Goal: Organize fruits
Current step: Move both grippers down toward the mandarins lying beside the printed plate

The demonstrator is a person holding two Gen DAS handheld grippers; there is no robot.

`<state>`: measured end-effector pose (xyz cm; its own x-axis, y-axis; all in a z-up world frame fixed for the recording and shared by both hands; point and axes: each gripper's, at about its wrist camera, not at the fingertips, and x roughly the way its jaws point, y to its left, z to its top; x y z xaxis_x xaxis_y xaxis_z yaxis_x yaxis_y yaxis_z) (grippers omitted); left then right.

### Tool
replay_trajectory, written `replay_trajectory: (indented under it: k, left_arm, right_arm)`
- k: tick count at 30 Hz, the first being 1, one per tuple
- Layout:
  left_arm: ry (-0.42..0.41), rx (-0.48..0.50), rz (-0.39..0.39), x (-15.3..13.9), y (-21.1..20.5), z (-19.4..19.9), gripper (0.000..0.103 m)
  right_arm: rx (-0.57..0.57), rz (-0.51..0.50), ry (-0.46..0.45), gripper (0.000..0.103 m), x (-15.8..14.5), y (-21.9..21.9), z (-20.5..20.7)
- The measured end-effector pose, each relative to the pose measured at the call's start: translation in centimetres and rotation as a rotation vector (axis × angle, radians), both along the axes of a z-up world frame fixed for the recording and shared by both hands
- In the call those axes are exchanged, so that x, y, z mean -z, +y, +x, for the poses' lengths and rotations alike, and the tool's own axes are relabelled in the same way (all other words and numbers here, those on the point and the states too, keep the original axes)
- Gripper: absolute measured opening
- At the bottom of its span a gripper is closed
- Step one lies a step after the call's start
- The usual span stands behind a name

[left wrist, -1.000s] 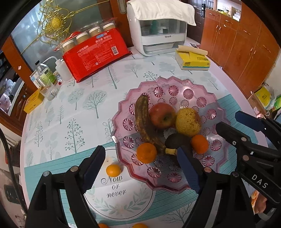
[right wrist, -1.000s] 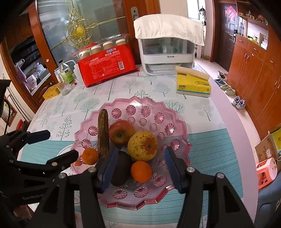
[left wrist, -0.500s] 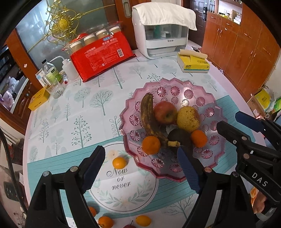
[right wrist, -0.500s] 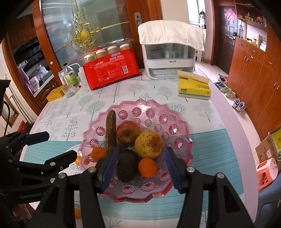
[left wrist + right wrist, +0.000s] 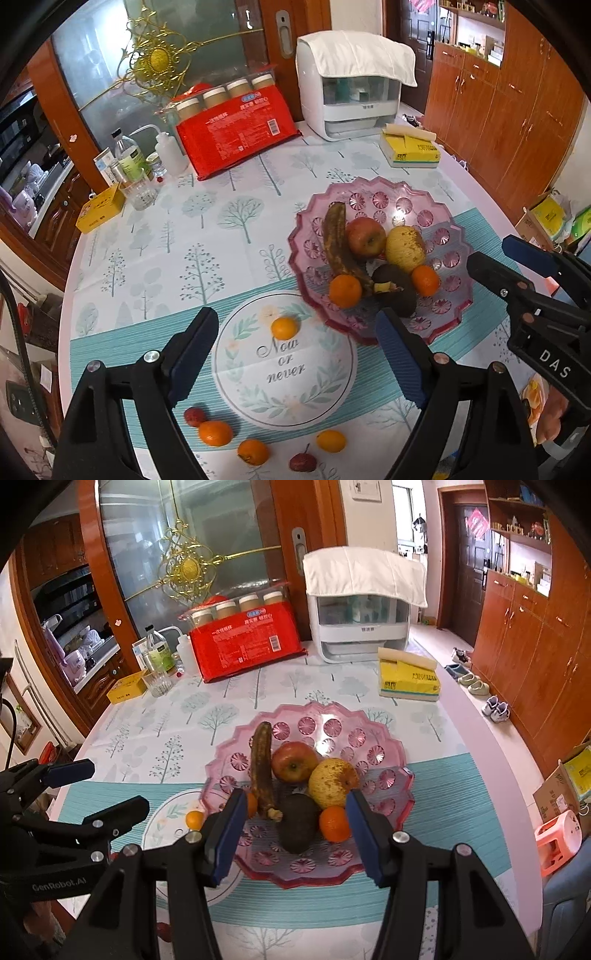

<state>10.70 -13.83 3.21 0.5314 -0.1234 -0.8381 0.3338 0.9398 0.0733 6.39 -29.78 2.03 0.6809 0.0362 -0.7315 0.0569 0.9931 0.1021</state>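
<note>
A: What is counted in the plate (image 5: 448, 218)?
B: One banana (image 5: 336, 243), one apple (image 5: 365, 236), one pear (image 5: 405, 248), one avocado (image 5: 397, 291), two oranges (image 5: 345, 291).
A: And both hand-held grippers?
B: The left hand-held gripper (image 5: 295, 354) is opening, empty; the right hand-held gripper (image 5: 293, 834) is held apart, empty.

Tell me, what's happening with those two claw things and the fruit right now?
Left gripper jaws opening, nothing between them; right gripper open, empty. Pink bowl holds six fruits. Small orange loose on table. Nothing in the way.

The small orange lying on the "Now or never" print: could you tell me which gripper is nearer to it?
Left. The left gripper, jaws opening and empty, hovers right over the small orange; the right gripper hangs over the pink fruit plate beside it.
</note>
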Motion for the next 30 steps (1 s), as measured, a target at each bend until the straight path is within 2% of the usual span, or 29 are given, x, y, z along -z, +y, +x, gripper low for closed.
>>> replay_trajectory:
  k: [7, 14, 23, 30]
  left_arm:
    - [-0.014, 0.007, -0.016, -1.0, 4.4, -1.3, 0.086]
    - [-0.016, -0.006, -0.011, -0.9, 9.7, -2.5, 0.087]
    - [0.069, 0.009, 0.042, 3.9, 14.9, -4.5, 0.087]
    - [0.141, 0.09, 0.056, 8.5, 17.8, -6.2, 0.087]
  right_arm:
    - [0.01, -0.029, -0.024, 0.056, -1.4, 3.8, -2.2]
    - [-0.011, -0.061, -0.015, 0.056, -1.3, 8.5, -4.3]
    - [-0.065, -0.061, 0.052, 0.056, 2.3, 13.7, -6.5]
    - [-0.184, -0.03, 0.095, 0.056, 6.0, 18.1, -7.6]
